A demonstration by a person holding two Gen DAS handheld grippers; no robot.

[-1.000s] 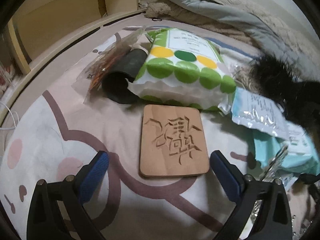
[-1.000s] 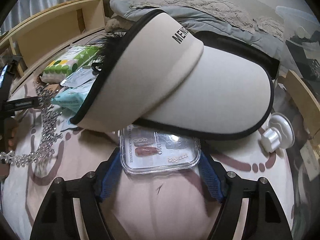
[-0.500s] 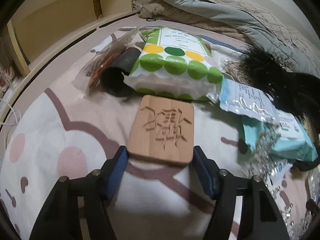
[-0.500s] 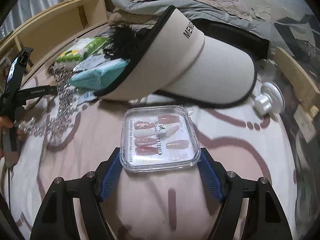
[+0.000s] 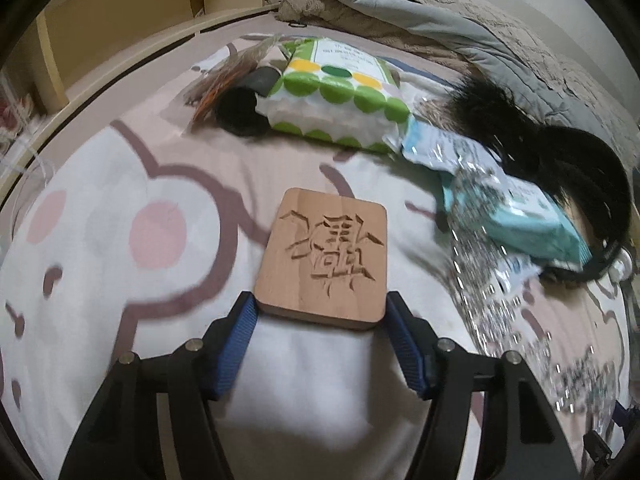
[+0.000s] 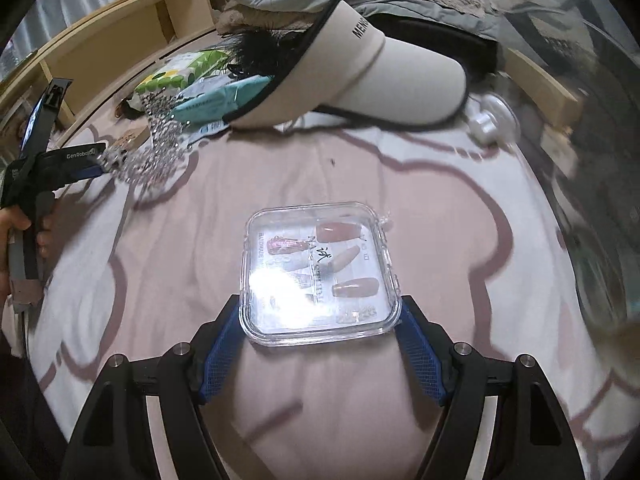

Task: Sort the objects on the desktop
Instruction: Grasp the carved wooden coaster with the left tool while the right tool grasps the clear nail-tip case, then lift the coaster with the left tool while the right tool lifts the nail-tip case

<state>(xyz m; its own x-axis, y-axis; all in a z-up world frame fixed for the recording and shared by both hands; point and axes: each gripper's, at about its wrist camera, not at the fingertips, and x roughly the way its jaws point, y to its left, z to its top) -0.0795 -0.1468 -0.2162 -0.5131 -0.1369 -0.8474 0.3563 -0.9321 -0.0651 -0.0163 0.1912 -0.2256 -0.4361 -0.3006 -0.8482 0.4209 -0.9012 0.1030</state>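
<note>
Wooden coaster [image 5: 326,256], carved face up, is clamped at its near edge by the left gripper [image 5: 320,314]. Right gripper [image 6: 320,320] clamps the clear nail case [image 6: 318,274]; a white visor [image 6: 360,76] lies at 12 o'clock.

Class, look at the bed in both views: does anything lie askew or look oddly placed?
Yes. The visor rests tilted on the teal pack instead of lying flat, and the sequin chain sprawls loose over the sheet.

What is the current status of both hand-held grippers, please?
Left hand-held gripper shut on wooden tile. Right hand-held gripper shut on clear nail box. Visor and clutter behind, nothing blocking.
</note>
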